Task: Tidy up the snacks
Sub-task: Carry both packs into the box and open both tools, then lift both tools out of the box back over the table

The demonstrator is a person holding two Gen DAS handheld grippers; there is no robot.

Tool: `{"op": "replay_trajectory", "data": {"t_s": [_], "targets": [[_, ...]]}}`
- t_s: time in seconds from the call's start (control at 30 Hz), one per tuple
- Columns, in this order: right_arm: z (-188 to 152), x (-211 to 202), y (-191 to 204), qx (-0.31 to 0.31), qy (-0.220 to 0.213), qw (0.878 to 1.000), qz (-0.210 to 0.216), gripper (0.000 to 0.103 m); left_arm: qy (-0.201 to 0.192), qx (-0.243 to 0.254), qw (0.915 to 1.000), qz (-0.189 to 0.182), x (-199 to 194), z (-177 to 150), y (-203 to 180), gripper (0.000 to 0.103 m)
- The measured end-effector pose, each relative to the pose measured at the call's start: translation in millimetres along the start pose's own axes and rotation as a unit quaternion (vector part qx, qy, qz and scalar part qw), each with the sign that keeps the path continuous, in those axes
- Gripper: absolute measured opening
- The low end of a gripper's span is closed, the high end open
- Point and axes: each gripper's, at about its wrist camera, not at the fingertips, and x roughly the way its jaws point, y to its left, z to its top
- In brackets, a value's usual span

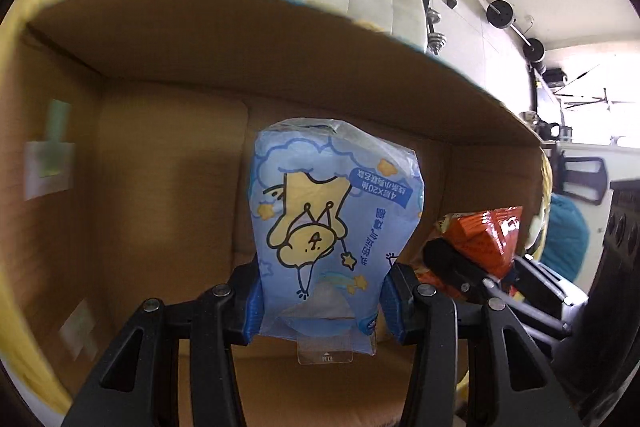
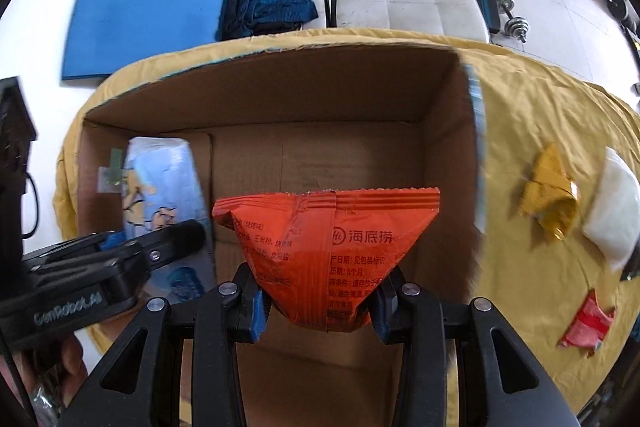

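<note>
Both packets are inside the brown cardboard box (image 2: 360, 95): left gripper (image 1: 320, 301) clamped on the light-blue cartoon packet (image 1: 328, 211), right gripper (image 2: 318, 301) pinching the orange foil pouch (image 2: 324, 239) beside it.

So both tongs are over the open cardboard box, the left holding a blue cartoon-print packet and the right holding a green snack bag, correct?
Not quite: the bag in the right tongs is orange-red, not green, as the right wrist view shows. The rest holds: the left tongs grip the blue cartoon-print packet, the right grip the orange-red snack bag, and both are over the open cardboard box.
</note>
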Motion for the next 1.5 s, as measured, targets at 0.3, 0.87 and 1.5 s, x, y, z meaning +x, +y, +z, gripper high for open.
{"op": "replay_trajectory", "data": {"t_s": [0.3, 0.87, 1.5], "targets": [[18, 52, 4, -0.019, 0.018, 0.999, -0.028, 0.042, 0.042, 0.007, 0.9989, -0.02, 36, 24, 11, 0.05], [14, 47, 4, -0.023, 0.022, 0.999, -0.033, 0.063, 0.005, 0.019, 0.9978, 0.064, -2, 15, -4, 0.07], [-64, -47, 30, -0.015, -0.048, 0.995, -0.089, 0.099, -0.171, 0.062, 0.9739, 0.136, -103, -96, -14, 0.102]]}}
